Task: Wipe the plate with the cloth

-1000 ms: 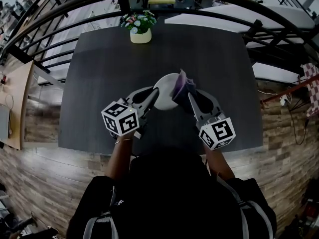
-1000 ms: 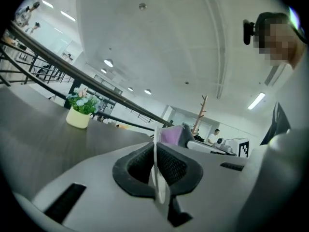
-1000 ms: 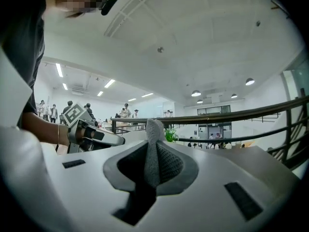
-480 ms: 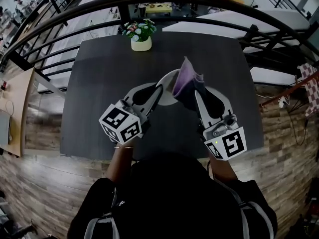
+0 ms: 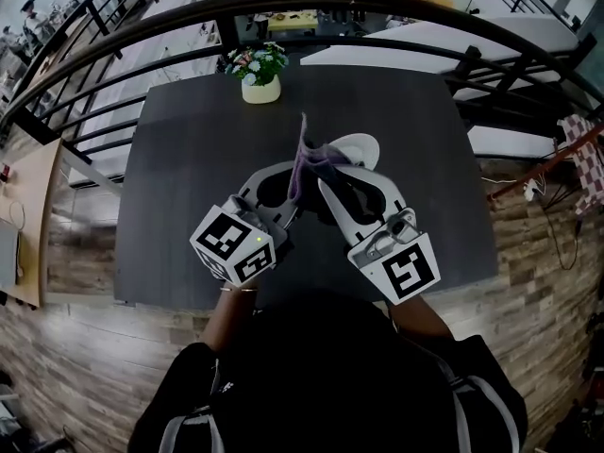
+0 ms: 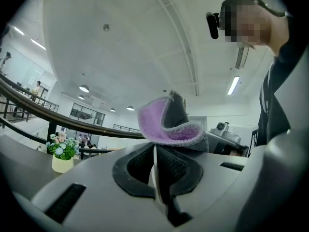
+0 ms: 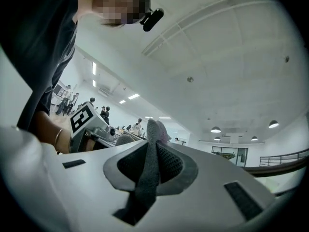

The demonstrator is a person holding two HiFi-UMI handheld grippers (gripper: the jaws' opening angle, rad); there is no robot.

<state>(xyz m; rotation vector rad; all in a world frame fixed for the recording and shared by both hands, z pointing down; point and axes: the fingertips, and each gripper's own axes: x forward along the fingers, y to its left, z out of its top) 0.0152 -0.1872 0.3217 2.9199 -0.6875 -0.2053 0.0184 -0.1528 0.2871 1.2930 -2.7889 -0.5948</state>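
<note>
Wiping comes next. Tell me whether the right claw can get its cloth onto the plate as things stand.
Probably yes. The right claw is shut on the cloth, which sits right by the plate that the left claw grips; nothing shows between them.

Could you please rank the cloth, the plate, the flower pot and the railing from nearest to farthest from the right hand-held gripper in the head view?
1. cloth: clamped in the right hand-held gripper.
2. plate: just past the cloth.
3. flower pot: far edge of the table, left.
4. railing: beyond the table.
</note>
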